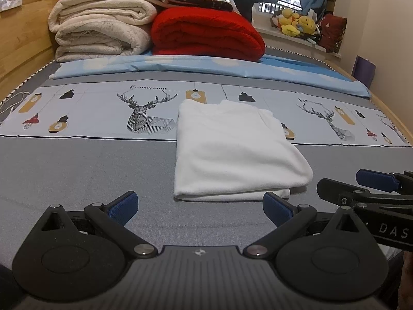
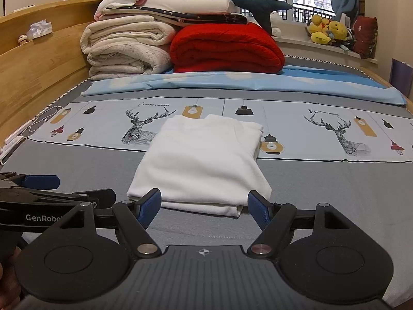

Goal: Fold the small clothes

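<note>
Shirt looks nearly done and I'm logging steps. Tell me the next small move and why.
Probably bring both grippers forward to the near edge of the white shirt for one more fold: it lies folded lengthwise, and the left gripper and right gripper are open, empty, just short of it.

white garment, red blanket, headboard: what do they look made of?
White garment: soft matte knit, probably cotton; it drapes limp with rounded fold edges, no sheen.
Red blanket: thick plush or fleece by its puffy rolled folds; the pile is too small to confirm.
Headboard: light wood with a smooth, low-gloss finish; faint grain and plank seams show, though veneer or laminate is possible.
</note>
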Demonstrator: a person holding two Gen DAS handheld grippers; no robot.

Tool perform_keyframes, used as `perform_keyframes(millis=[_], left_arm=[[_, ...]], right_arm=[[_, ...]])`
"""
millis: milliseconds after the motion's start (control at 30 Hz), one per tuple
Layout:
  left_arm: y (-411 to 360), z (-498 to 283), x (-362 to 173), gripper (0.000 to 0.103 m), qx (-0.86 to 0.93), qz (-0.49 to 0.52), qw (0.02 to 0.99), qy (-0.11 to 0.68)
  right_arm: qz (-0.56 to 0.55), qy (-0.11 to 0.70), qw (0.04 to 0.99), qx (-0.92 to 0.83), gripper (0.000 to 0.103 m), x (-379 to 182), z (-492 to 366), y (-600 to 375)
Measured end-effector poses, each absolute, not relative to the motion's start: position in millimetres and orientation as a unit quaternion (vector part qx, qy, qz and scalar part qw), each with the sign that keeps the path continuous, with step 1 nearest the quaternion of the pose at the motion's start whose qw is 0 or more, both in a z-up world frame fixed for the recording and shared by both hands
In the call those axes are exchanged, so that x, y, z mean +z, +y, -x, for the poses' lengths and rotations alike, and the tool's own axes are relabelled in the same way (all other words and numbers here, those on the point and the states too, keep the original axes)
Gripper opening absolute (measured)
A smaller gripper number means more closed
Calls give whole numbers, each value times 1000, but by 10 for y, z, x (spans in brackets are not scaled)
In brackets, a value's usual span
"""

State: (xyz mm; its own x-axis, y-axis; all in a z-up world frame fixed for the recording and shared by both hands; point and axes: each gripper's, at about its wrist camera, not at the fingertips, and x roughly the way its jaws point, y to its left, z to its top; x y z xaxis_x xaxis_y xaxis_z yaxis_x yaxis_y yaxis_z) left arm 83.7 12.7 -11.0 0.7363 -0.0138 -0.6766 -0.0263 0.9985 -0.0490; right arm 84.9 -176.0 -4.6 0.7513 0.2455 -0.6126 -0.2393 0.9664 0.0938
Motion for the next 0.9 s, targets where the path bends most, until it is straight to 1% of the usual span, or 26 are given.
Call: perform_keyframes(millis=[900], left_arm=[[126,-851,-126,103,2,28,931,365]], right_arm=[[-4,327,935,138,75,-31,-858,-1771]])
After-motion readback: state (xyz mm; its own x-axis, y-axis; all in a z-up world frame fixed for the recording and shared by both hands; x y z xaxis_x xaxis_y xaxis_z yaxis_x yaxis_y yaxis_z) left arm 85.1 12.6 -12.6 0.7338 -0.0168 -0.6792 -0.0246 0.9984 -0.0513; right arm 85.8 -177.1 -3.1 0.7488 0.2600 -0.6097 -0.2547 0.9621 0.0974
